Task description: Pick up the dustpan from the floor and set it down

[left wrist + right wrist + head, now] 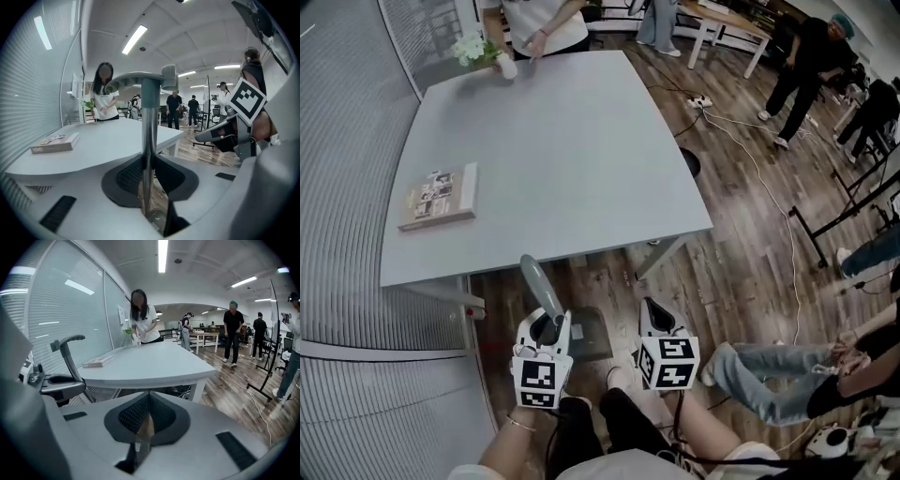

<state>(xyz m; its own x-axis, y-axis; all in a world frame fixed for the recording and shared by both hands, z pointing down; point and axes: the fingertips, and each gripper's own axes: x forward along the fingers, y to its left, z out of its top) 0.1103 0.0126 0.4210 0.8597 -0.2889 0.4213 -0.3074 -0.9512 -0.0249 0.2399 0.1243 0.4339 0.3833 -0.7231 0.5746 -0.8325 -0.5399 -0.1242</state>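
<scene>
My right tongs (148, 404) are pressed together, empty. Ahead I see the grey table (154, 364) carrying a book (98, 361), with a person (143, 319) at its far end. The dustpan handle (71, 361) rises at left.

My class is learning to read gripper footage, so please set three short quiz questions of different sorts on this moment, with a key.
1. True or false: the left gripper is clamped on the dustpan handle.
2. What is between the jaws of the right gripper? A) a cloth B) nothing C) a cup
3. Fill in: the book lies on the grey ____.
Key: 1 true; 2 B; 3 table.
</scene>
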